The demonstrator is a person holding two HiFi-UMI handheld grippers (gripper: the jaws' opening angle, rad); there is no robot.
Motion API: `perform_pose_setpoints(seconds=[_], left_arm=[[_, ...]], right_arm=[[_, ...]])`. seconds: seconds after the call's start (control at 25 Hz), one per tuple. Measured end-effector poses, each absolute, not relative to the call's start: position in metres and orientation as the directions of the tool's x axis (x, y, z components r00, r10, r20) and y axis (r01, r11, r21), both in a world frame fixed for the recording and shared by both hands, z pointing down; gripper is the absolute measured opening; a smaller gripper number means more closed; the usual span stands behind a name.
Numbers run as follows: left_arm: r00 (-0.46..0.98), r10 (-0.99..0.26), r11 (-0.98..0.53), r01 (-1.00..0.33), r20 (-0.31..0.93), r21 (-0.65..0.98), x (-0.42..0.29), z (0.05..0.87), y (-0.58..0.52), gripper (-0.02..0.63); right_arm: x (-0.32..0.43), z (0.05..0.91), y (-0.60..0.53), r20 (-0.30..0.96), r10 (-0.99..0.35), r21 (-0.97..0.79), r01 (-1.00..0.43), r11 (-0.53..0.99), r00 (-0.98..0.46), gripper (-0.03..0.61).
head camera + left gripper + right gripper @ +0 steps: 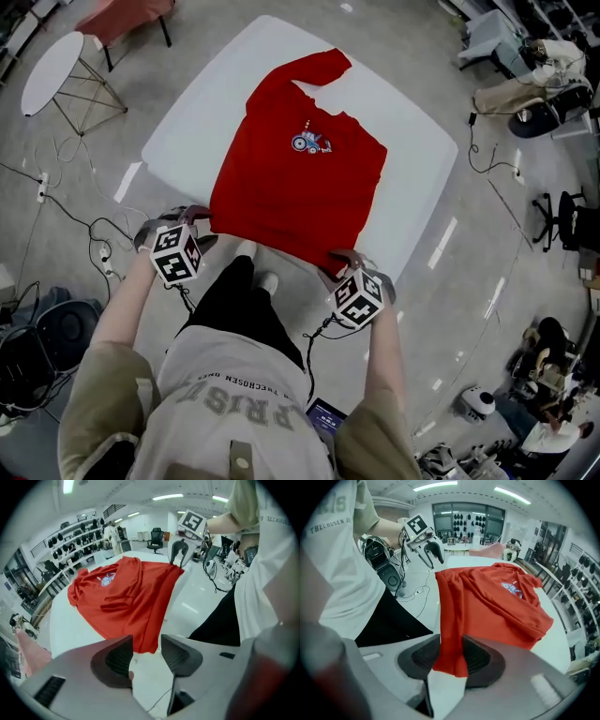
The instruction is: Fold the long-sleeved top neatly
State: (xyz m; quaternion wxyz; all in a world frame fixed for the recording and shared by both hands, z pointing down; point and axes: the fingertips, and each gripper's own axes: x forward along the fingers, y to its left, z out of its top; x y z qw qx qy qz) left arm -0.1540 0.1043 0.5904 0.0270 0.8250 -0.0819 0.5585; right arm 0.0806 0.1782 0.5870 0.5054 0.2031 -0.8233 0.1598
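**Both jaws at the hem, neither pinching**

Only the head view took in the whole top [300, 178]. It lay print-side up on the white tabletop [412, 197], with its hem at the near edge by the person. Its long axis ran away from them, leaning a little right, and a sleeve [319, 67] lay across the far end. That view hid the gaps between the jaws; the gripper views showed them. The left gripper [146, 641] had its jaws partly spread. The left hem corner reached just to their tips, bare tabletop showed between the pads, and nothing was pinched. The right gripper [451, 641] had its jaws parted about as far. The right hem corner lay loosely between them, lapping one pad, unclamped.
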Motion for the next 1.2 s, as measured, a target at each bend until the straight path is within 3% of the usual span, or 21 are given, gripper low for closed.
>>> perform_pose_setpoints(seconds=[0.16, 0.32, 0.6, 0.88, 0.92, 0.96, 1.2], left_arm=[[0.423, -0.099, -0.99, -0.134, 0.901, -0.045, -0.107, 0.592, 0.111, 0.189], [0.328, -0.016, -0.997, -0.082, 0.945, 0.012, -0.1, 0.627, 0.12, 0.193], [0.357, 0.051, -0.97, -0.205, 0.933, 0.132, -0.11, 0.616, 0.121, 0.228], [0.577, -0.12, -0.919, -0.373, 0.808, 0.131, -0.09, 0.54, 0.07, 0.314], [0.596, -0.147, -0.913, -0.389, 0.789, 0.123, -0.086, 0.532, 0.057, 0.322], [0.612, -0.17, -0.908, -0.402, 0.772, 0.119, -0.081, 0.525, 0.043, 0.328], [0.668, -0.192, -0.904, -0.405, 0.719, 0.134, -0.05, 0.509, -0.036, 0.34]], right_arm=[[0.099, 0.601, 0.188, 0.931, -0.171, 0.007, -0.45, 0.893, -0.323, 0.138], [0.106, 0.618, 0.197, 0.936, -0.094, -0.07, -0.44, 0.895, -0.34, 0.138], [0.111, 0.604, 0.19, 0.901, -0.046, -0.182, -0.473, 0.862, -0.43, 0.14], [0.135, 0.517, 0.119, 0.798, -0.242, -0.183, -0.604, 0.776, -0.552, 0.147], [0.136, 0.507, 0.105, 0.786, -0.259, -0.181, -0.608, 0.773, -0.562, 0.243], [0.136, 0.498, 0.089, 0.775, -0.276, -0.174, -0.612, 0.771, -0.568, 0.273], [0.127, 0.481, -0.029, 0.757, -0.375, -0.087, -0.652, 0.753, -0.534, 0.273]])
